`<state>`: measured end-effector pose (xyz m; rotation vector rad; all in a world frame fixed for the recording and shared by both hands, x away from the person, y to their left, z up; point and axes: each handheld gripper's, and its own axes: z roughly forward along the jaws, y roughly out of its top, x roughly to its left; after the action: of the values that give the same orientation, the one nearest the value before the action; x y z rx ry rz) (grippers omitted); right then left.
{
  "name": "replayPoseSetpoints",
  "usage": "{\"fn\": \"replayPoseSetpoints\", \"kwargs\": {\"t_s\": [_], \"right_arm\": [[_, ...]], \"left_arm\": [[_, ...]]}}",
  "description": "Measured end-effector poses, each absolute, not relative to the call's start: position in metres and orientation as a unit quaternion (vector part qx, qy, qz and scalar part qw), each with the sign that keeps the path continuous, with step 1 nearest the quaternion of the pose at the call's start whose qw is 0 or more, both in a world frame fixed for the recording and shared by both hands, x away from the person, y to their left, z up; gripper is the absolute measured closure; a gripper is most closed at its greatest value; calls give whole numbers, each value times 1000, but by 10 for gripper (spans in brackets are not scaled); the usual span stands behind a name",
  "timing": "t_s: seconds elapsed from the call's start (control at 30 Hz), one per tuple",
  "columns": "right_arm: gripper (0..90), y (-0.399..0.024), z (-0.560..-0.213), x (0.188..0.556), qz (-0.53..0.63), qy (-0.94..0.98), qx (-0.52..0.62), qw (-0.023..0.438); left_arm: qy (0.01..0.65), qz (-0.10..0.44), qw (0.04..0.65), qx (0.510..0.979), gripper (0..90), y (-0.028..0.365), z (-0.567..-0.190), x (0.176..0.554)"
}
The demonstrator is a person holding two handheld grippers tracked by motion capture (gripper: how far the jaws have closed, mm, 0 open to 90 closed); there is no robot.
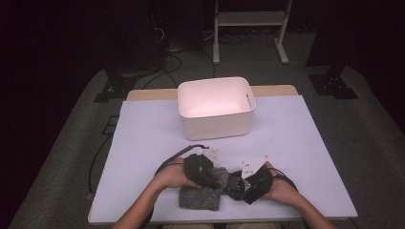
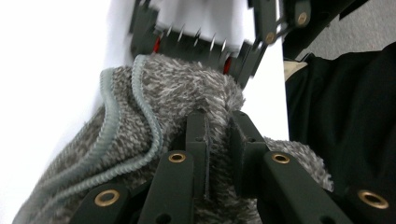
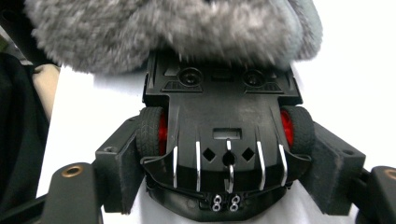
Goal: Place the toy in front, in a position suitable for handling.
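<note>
A grey fuzzy pouch (image 1: 200,198) with a pale trimmed rim lies at the table's front edge. My left gripper (image 1: 210,174) is shut on a pinch of its pile near the opening; in the left gripper view the jaws (image 2: 218,121) squeeze the pouch (image 2: 177,93). My right gripper (image 1: 237,183) is shut on a black toy car (image 3: 226,121) with red wheel hubs, its pads (image 3: 121,163) pressing the wheels on both sides. The car's underside faces the right gripper view. One end of the car touches the pouch (image 3: 163,28) at its mouth, and the car (image 2: 196,44) shows just beyond the pouch.
A white plastic bin (image 1: 216,107) stands open at the middle back of the white-covered table (image 1: 296,143). Cables trail from both grippers across the front. Dark floor and a metal stand lie beyond the table.
</note>
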<state>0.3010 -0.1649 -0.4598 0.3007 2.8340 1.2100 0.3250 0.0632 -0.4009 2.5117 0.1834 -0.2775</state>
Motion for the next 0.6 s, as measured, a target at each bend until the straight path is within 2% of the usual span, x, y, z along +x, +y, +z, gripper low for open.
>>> {"fn": "replayPoseSetpoints", "kwargs": {"t_s": [0.2,0.6], "right_arm": [[232,-164,-456,300,390,915,97,29],[230,-166,-452,295,391,915,86,44]], "left_arm": [[82,-112,305,942,791,74,-406,323],[73,-124,306,941,788,67,-408,320]]}}
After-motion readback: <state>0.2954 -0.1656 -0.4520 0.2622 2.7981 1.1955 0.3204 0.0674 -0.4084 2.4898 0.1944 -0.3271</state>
